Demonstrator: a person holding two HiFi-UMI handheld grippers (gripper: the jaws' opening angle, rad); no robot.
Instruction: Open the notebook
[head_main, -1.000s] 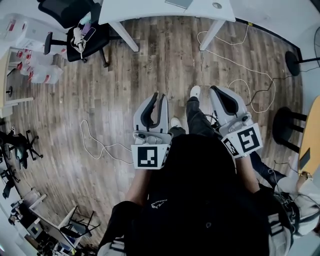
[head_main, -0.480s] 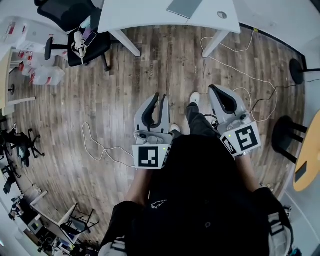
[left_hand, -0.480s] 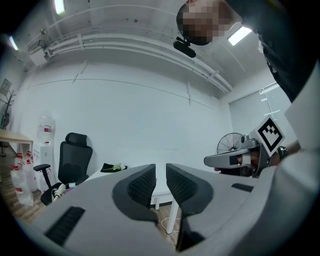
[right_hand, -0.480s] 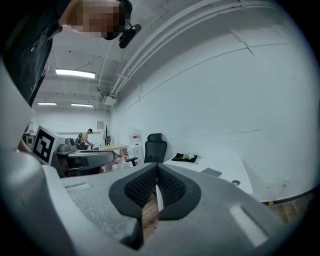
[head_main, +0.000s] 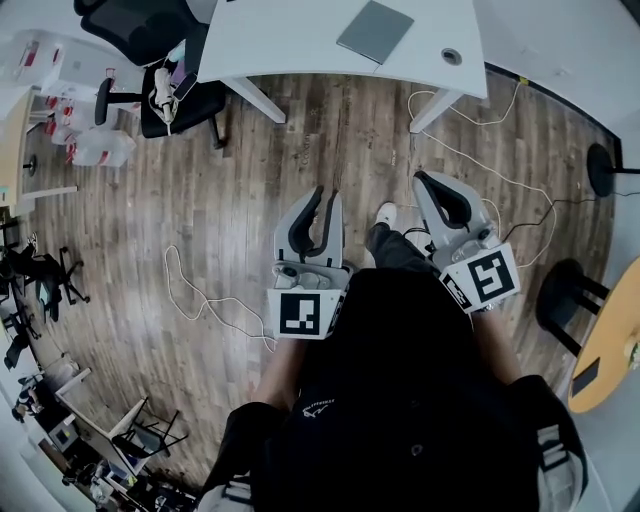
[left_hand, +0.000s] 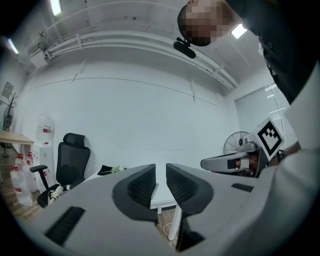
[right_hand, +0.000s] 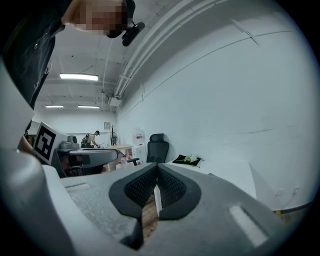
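A closed grey notebook (head_main: 375, 30) lies on the white table (head_main: 290, 35) at the top of the head view, far ahead of both grippers. I hold my left gripper (head_main: 326, 194) at waist height over the wooden floor; it is open by a narrow gap with nothing between the jaws. In the left gripper view the left gripper (left_hand: 160, 174) points toward the table's edge (left_hand: 162, 196). My right gripper (head_main: 420, 178) is beside it, shut and empty. In the right gripper view the right gripper (right_hand: 156, 168) has its pads touching at the tips.
A black office chair (head_main: 150, 45) stands left of the table, with clear bins (head_main: 85, 145) beside it. Cables (head_main: 200, 290) trail across the floor, more cables (head_main: 480, 150) at right. A black stool (head_main: 560, 300) and a round wooden table (head_main: 605, 345) are at the right.
The white table and the notebook have come further into view at the top as I moved toward them. Both grippers keep their pose in front of my body.
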